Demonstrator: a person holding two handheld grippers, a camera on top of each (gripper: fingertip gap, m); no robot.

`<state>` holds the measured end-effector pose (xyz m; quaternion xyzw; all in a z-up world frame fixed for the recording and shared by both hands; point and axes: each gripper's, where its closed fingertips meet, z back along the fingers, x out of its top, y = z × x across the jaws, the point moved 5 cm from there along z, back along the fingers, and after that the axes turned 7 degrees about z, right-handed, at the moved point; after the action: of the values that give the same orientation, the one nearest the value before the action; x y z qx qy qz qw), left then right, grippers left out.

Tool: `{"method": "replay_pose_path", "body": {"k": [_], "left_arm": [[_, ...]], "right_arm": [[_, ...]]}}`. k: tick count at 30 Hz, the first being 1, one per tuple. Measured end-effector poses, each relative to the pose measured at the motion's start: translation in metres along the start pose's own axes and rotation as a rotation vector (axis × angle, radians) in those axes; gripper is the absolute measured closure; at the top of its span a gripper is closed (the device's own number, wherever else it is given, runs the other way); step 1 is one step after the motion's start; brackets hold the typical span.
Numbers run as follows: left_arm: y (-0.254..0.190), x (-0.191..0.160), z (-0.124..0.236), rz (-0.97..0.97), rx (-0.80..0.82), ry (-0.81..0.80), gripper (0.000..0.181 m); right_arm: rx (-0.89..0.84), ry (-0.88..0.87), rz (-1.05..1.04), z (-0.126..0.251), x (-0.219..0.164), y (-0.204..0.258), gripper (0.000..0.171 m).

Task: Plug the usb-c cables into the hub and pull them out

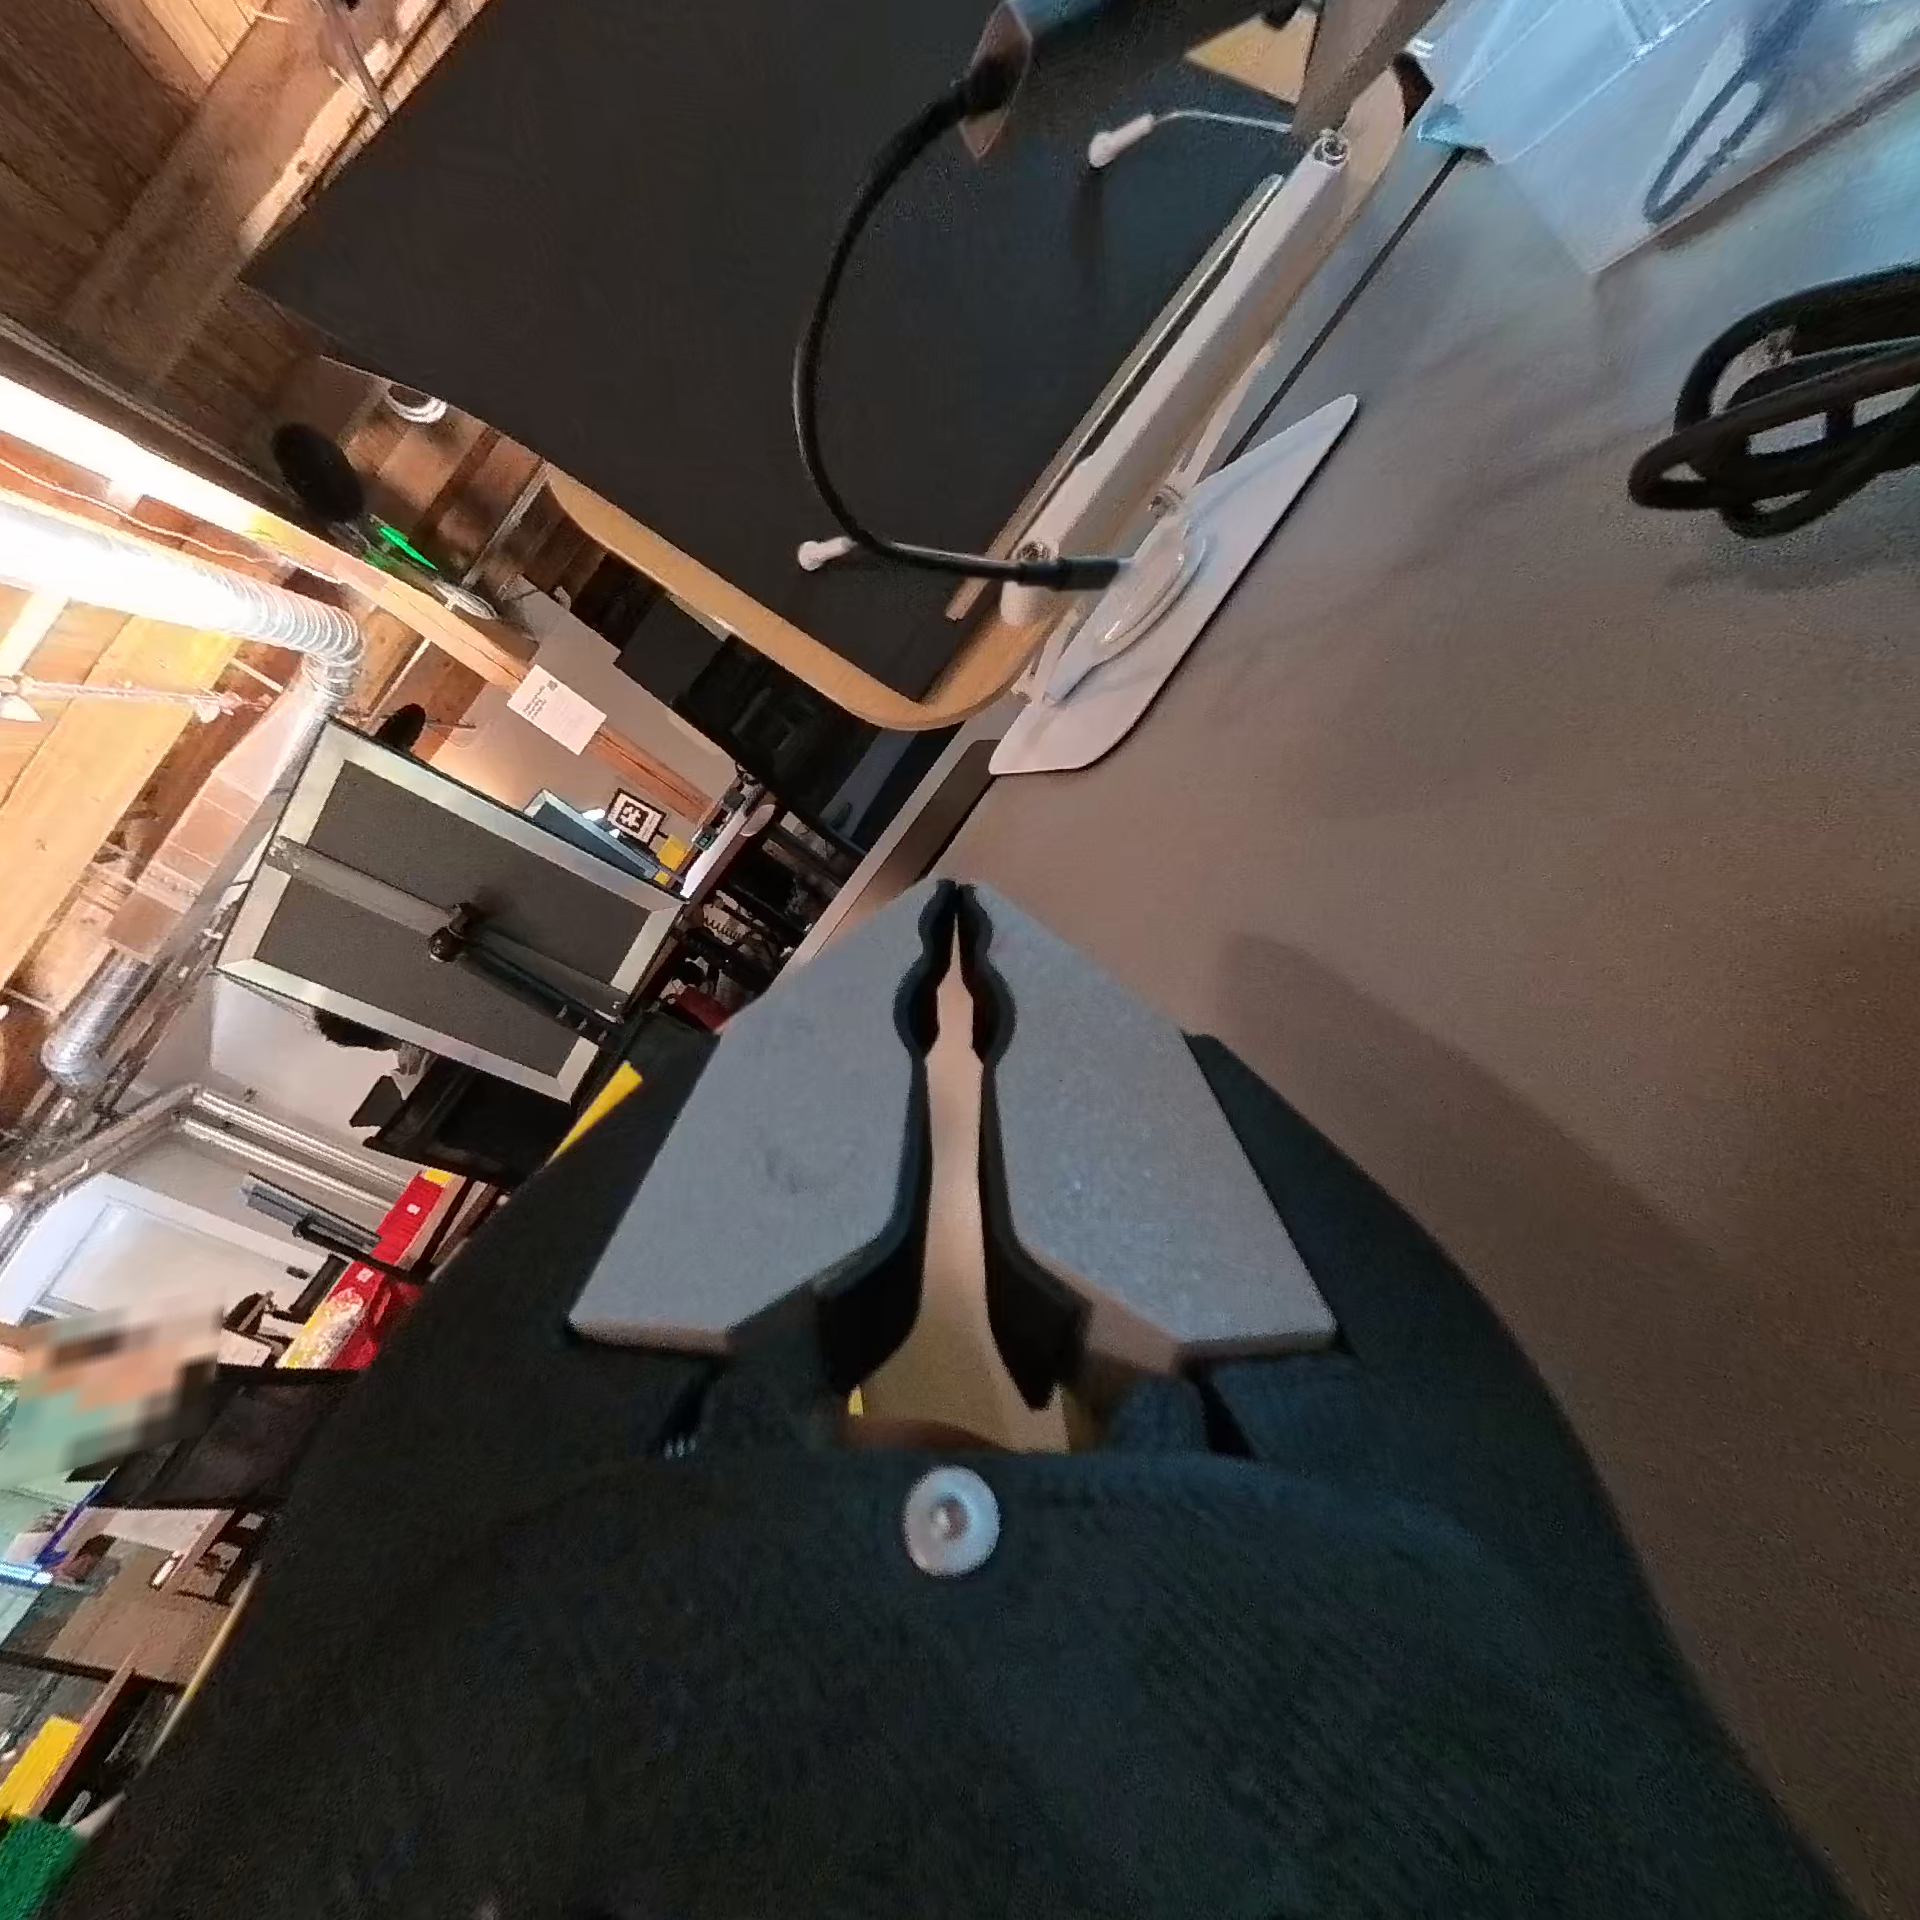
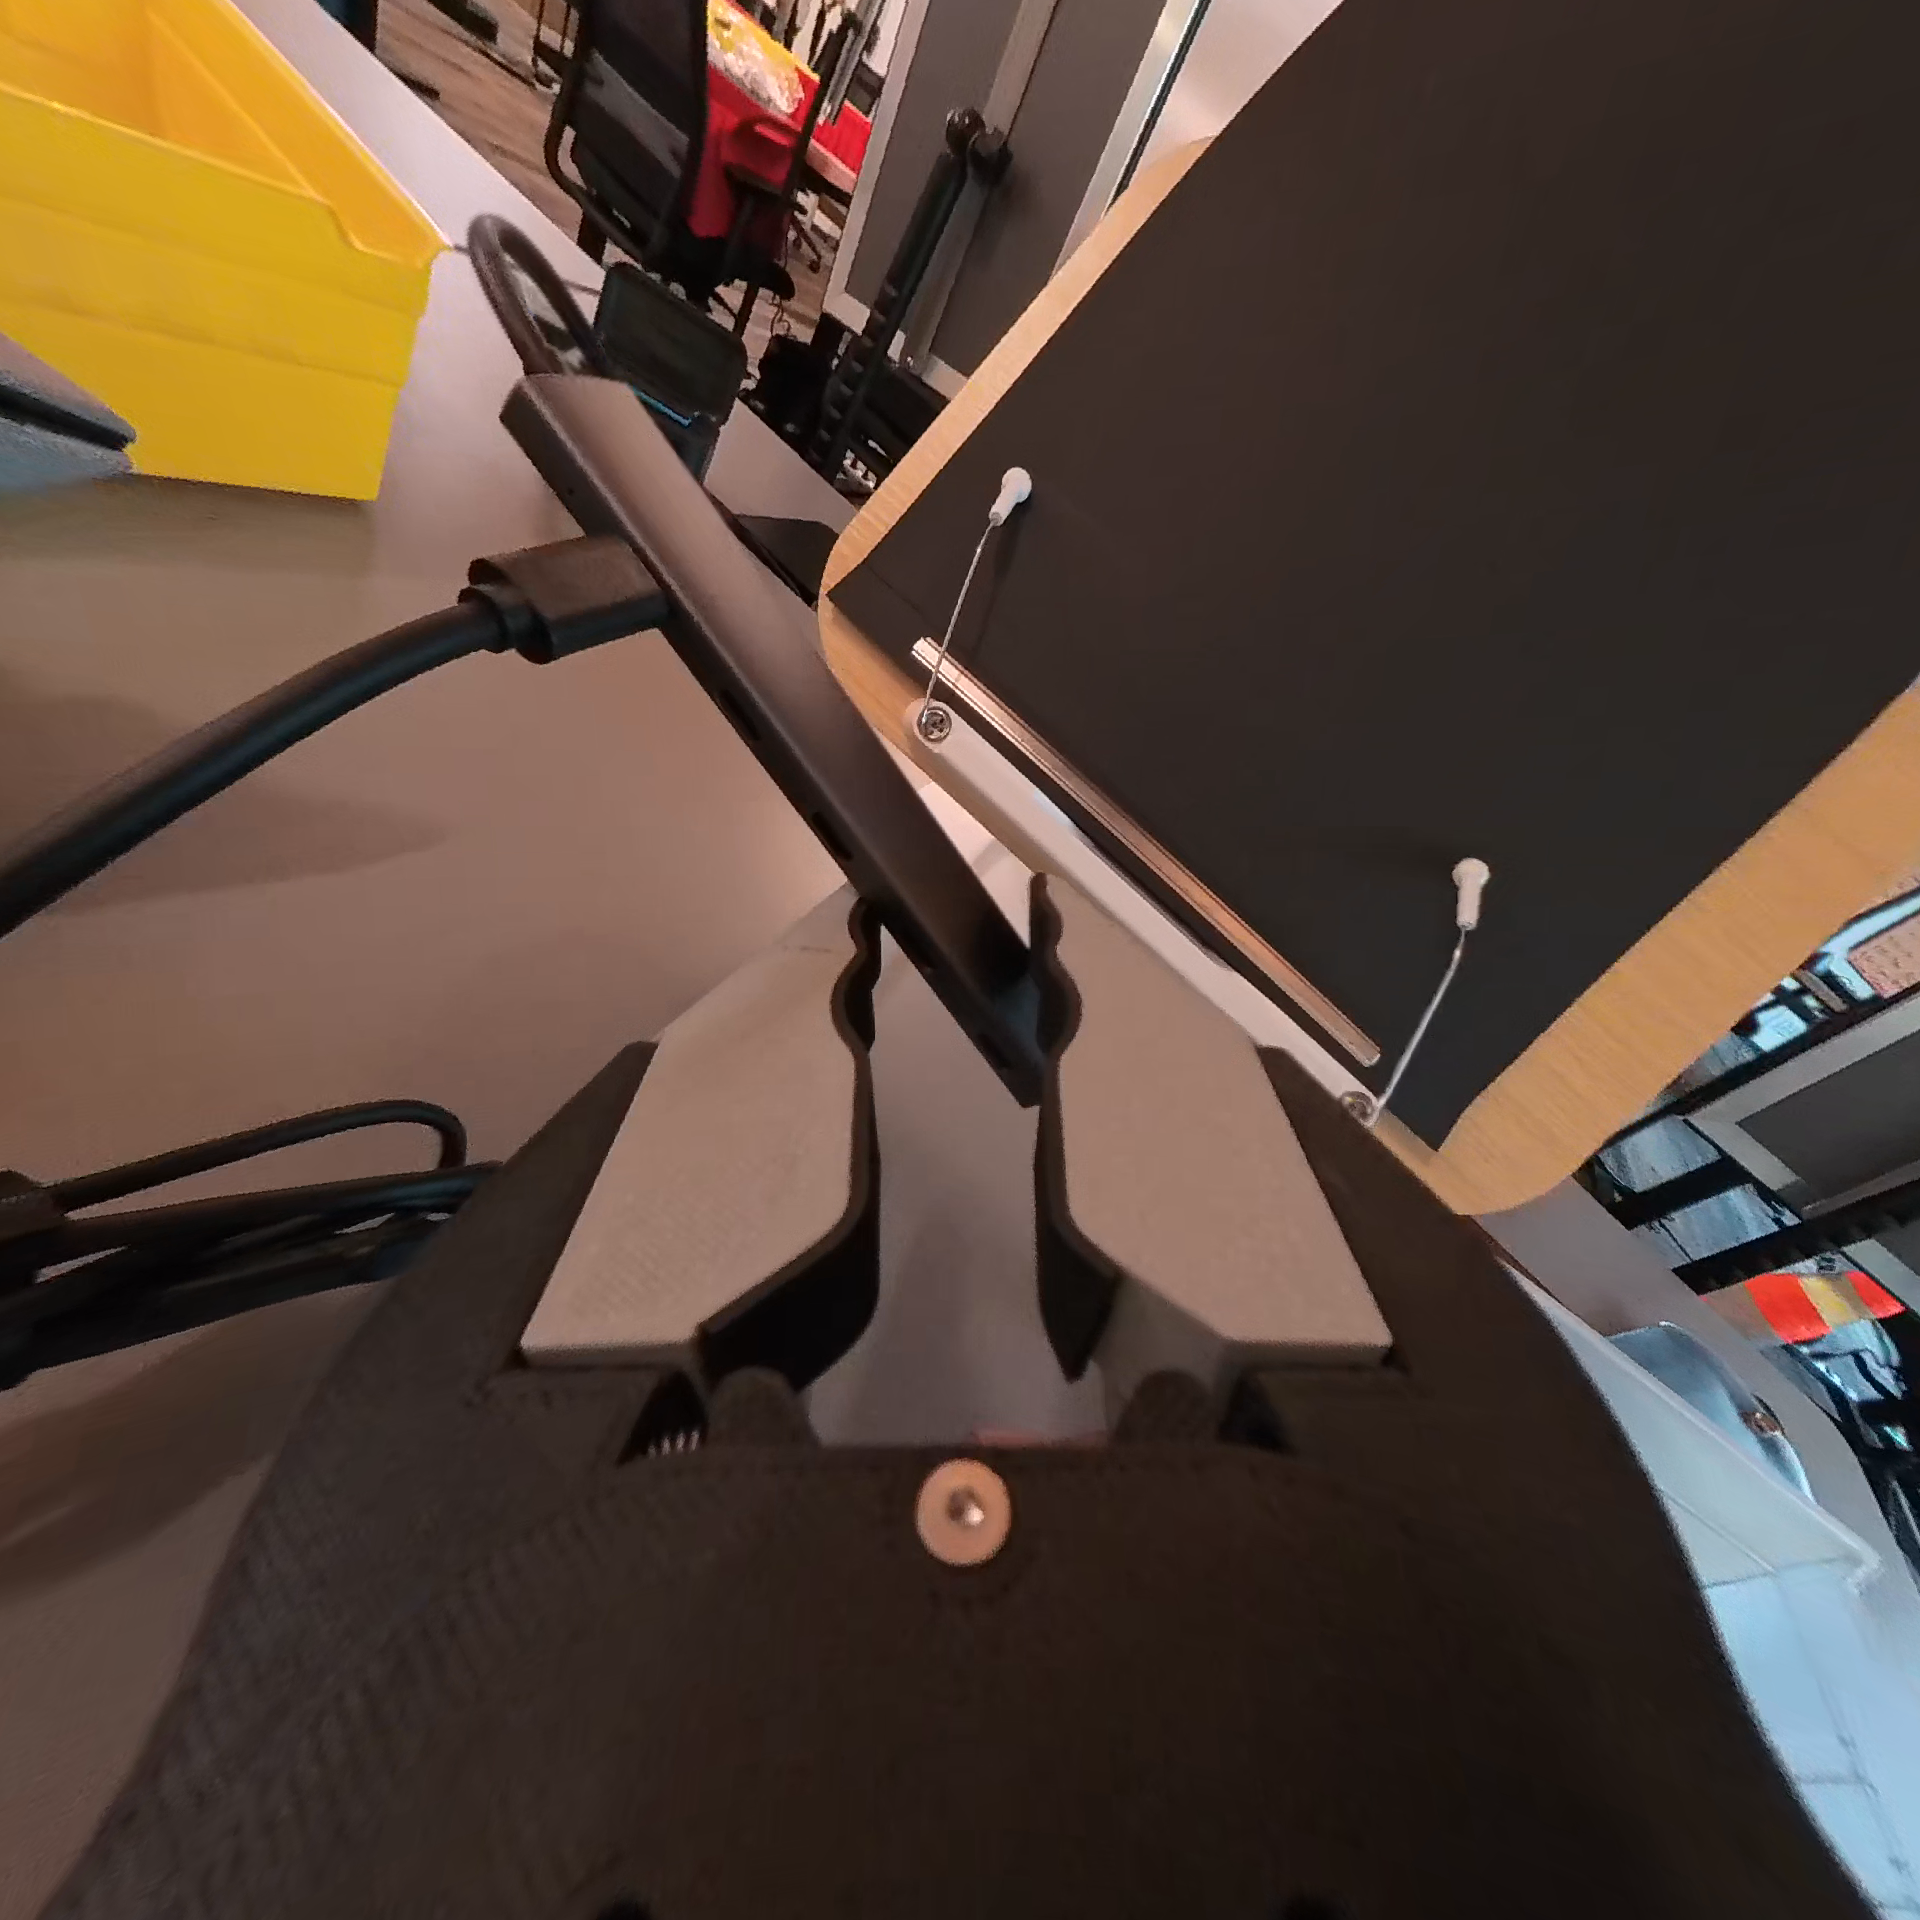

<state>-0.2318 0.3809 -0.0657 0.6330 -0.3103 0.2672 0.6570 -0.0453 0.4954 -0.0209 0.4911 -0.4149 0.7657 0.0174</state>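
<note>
My right gripper is shut on the near end of a slim dark hub and holds it tilted above the grey table. A black cable has its plug seated in the hub's left side. A second black cord leaves the hub's far end. My left gripper is shut and empty, over the table, away from the hub. In the left wrist view a black cable loops from the top edge down to a loose plug beside a white stand base.
A black board with a wooden edge stands on the white stand, right behind the hub. Yellow bins sit at the far left. Bundled black cables lie at the left, and coiled ones show in the left wrist view. A clear container is beyond.
</note>
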Motion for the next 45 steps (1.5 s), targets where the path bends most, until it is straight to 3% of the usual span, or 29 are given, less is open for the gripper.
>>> {"method": "replay_pose_path", "body": {"k": [15,26,40,45], "left_arm": [[0.009,0.008,0.006,0.02,0.073,-0.053,0.181],[-0.001,0.008,0.006,-0.021,0.036,-0.052,0.181],[-0.003,0.008,0.005,-0.031,0.025,-0.047,0.181],[-0.005,0.006,0.009,-0.009,0.039,0.048,0.181]], "right_arm": [[0.036,0.012,0.044,-0.001,0.0,0.01,0.145],[0.193,0.027,0.279,-0.009,0.004,0.061,0.146],[0.377,0.162,0.243,-0.023,-0.018,0.096,0.147],[0.413,0.175,0.214,-0.026,-0.023,0.104,0.149]]}}
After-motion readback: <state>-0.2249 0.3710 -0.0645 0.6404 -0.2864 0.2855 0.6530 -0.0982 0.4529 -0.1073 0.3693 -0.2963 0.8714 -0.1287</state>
